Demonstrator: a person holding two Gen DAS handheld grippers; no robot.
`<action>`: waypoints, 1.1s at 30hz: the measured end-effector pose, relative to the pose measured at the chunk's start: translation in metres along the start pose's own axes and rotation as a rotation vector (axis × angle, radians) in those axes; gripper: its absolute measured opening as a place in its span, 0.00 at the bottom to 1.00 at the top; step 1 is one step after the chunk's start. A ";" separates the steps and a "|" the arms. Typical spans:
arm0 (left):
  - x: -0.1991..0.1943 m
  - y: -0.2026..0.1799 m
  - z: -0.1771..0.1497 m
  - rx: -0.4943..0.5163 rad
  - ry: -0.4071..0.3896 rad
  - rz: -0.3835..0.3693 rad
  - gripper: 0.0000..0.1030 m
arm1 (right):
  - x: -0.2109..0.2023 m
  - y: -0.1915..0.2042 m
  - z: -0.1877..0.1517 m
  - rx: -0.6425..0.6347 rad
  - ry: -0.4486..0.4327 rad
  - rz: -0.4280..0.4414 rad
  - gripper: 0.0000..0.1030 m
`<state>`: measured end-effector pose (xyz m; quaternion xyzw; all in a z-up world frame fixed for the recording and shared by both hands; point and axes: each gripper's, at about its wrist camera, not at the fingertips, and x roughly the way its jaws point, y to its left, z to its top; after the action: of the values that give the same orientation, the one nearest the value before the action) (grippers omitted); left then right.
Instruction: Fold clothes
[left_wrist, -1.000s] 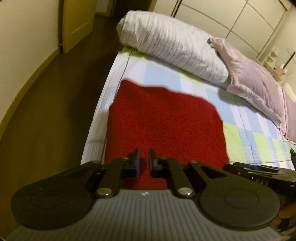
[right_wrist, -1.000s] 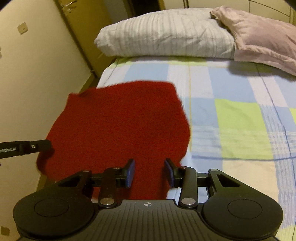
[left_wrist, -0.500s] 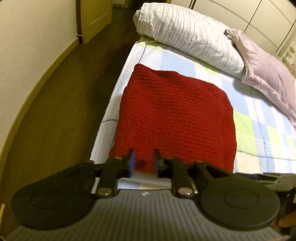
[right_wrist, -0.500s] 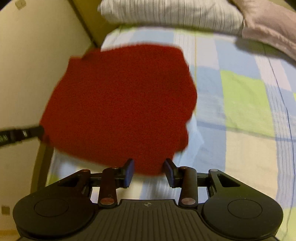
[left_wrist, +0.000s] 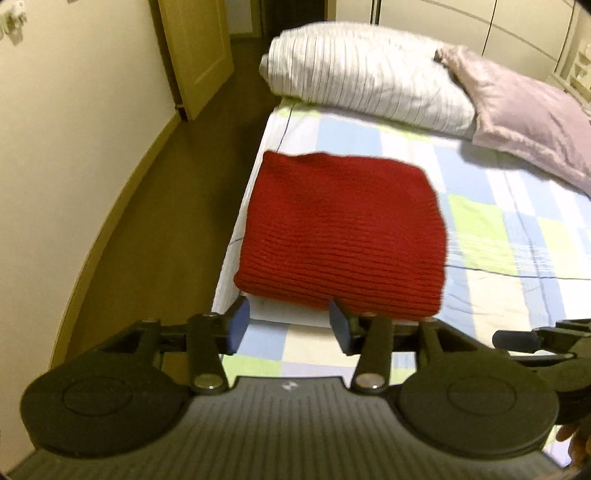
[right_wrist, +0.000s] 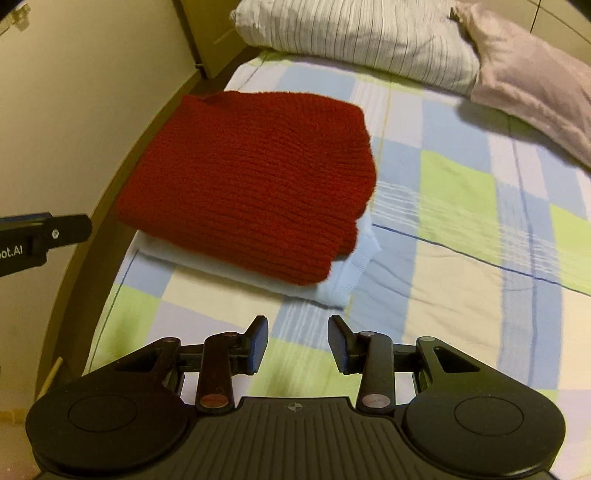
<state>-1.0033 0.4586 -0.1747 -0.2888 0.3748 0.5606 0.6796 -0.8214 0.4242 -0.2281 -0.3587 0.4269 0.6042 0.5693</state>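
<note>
A big bed (right_wrist: 461, 266) fills most of both views, with a checked sheet in blue, green and cream. At the far end of the bed lie two pillows: a white striped pillow (left_wrist: 369, 74) near the left corner and a pale purple pillow (left_wrist: 532, 122) touching it on the right. A red knitted sweater (right_wrist: 251, 177) is folded into a thick square and lies by the left edge of the bed, well short of the pillows. Under it is a folded pale blue cloth (right_wrist: 343, 273), whose near right corner sticks out past the red one; it may be another piece of clothing, but the view is too blurry to be sure. The left gripper (left_wrist: 288, 325) hangs over the near edge of the red sweater, its jaws are opening, and nothing is between them. The right gripper (right_wrist: 297, 343) hangs over bare sheet just in front of the pile, with its fingers apart and nothing between them. A wooden door (left_wrist: 195, 51) stands past the far left corner of the bed.
</note>
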 end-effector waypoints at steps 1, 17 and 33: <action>-0.010 -0.005 -0.003 0.000 -0.006 0.002 0.58 | -0.009 0.000 -0.003 -0.006 -0.006 -0.001 0.39; -0.140 -0.096 -0.056 -0.105 -0.045 0.100 0.61 | -0.132 -0.047 -0.061 -0.072 -0.150 0.023 0.39; -0.166 -0.127 -0.090 -0.101 -0.024 0.085 0.61 | -0.166 -0.074 -0.105 -0.073 -0.105 0.007 0.39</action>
<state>-0.9110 0.2687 -0.0896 -0.3000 0.3497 0.6104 0.6443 -0.7376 0.2631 -0.1225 -0.3454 0.3755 0.6393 0.5753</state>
